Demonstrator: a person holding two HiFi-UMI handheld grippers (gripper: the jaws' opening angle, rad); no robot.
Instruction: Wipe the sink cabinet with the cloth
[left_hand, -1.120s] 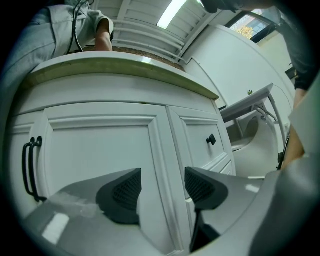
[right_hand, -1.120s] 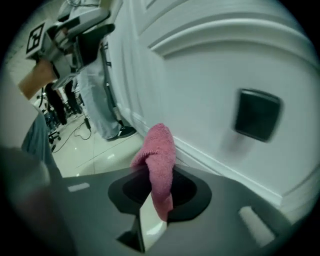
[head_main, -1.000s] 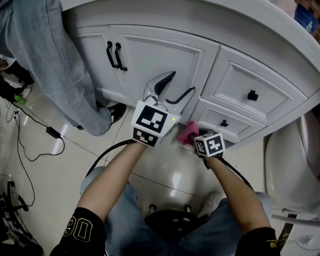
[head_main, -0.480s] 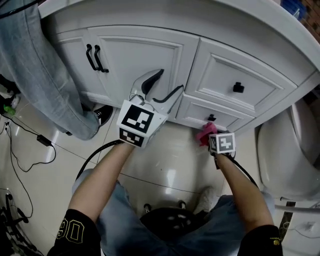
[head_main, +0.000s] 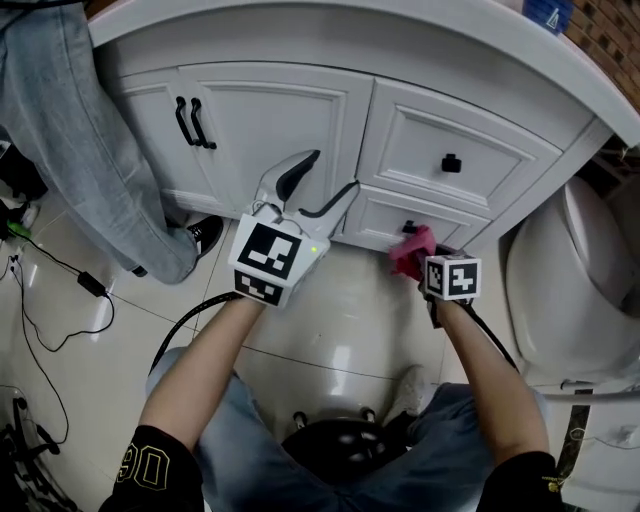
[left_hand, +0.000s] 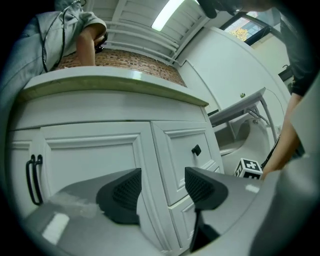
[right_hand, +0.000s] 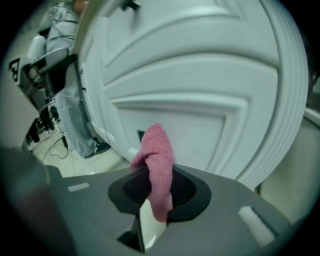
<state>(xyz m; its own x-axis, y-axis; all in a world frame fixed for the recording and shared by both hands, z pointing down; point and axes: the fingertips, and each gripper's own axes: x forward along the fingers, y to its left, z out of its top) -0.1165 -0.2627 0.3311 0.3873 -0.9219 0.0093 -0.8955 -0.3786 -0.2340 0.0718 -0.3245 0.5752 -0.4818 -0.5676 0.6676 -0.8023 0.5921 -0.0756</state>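
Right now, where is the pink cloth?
Head view, right of centre: the cloth is clamped in the jaws of the right gripper, at the cabinet's lower drawer beside its black knob.

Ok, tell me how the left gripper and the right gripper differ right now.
The left gripper is open and empty; the right gripper is shut on the pink cloth. The left gripper hangs short of the cabinet, while the right gripper holds the cloth at the lower drawer. Both carry marker cubes.
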